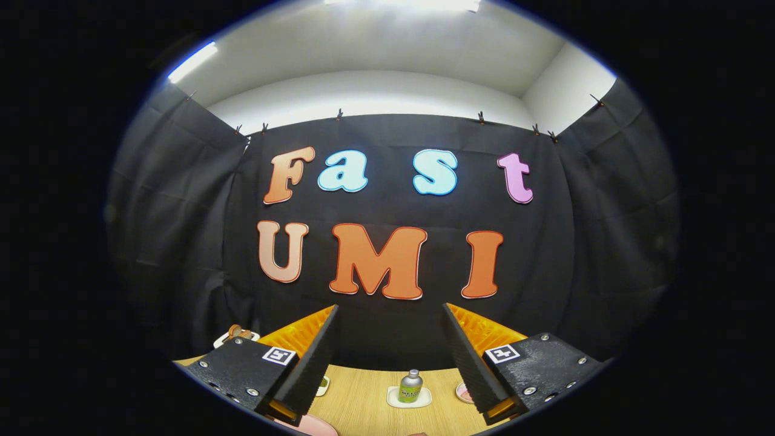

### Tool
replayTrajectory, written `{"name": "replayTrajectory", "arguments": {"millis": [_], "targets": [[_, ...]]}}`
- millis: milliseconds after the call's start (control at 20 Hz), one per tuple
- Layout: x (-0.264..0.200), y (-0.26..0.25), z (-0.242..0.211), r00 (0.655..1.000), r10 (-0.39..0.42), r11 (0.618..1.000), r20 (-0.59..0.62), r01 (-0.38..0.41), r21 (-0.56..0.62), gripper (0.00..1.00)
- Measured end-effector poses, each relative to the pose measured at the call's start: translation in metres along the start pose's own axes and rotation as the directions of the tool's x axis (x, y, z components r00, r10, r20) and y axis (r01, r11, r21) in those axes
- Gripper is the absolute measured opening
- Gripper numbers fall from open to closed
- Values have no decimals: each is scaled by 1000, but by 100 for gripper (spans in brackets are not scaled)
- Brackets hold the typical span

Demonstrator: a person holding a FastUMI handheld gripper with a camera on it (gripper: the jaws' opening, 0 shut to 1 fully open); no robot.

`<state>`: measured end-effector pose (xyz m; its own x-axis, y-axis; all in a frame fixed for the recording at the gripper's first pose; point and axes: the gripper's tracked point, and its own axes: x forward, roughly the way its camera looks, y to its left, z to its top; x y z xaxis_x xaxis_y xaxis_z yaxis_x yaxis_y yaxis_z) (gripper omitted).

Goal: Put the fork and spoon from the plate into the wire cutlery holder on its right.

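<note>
So the gripper (390,357) is held up high w/ its fingers spread wide apart and nothing between them, aimed mostly at the booth wall rather than down at the work. Closest thing is a pink plate (312,426), just a sliver of rim peeking out under the left finger, so the plate sits below and a bit left of the tool, and I can't make out the fork, spoon or wire holder from this angle, so no call on which way their handles lie. Further out on the wooden table (363,387), btwn the fingers, a small green-label bottle (410,386) stands on a white coaster (409,398), w/ another small dish (464,392) just beside the right finger; imo next move needs a tilt down first.
</note>
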<state>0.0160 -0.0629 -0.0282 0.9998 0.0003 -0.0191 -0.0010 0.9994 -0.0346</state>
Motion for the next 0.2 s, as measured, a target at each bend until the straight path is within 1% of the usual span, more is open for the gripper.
{"name": "replayTrajectory", "arguments": {"millis": [200], "targets": [[2, -2, -1, 1000, -5, 1000, -2, 5, -4, 98]]}}
